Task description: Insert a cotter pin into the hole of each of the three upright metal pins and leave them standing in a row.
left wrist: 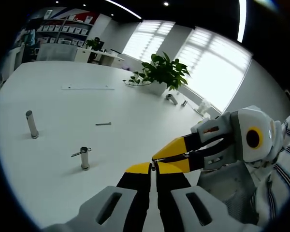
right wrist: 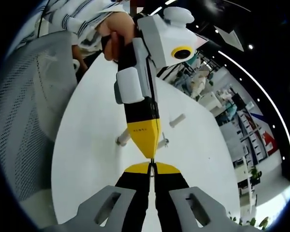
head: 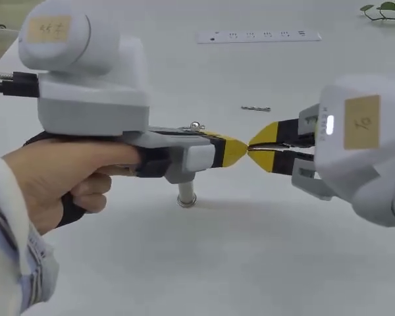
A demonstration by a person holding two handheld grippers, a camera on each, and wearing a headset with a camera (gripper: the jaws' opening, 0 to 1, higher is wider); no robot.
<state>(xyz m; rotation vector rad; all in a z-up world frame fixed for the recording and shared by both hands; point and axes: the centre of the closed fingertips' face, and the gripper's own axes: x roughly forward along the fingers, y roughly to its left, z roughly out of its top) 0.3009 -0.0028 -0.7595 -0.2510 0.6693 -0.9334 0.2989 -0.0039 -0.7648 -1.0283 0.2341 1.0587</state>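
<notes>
Here, left gripper (head: 241, 150) and right gripper (head: 255, 150) both closed, tapered yellow tips touching.

Head view: from above, facing forward and down at the white table (head: 250, 250), very near; left gripper (head: 240, 150) in from 9 o'clock, right gripper (head: 255, 149) from 3 o'clock, tips meeting at centre. Left gripper view: low over the table, facing along its own jaws toward a potted plant (left wrist: 164, 72) at 12 o'clock, right gripper (left wrist: 155, 157) close at 3 o'clock. Right gripper view: rolled, facing the opposite way, left gripper (right wrist: 151, 155) close at 12 o'clock. All three share the tip meeting spot; both gripper views share the upright metal pins (left wrist: 84, 158) (right wrist: 176, 121)
</notes>
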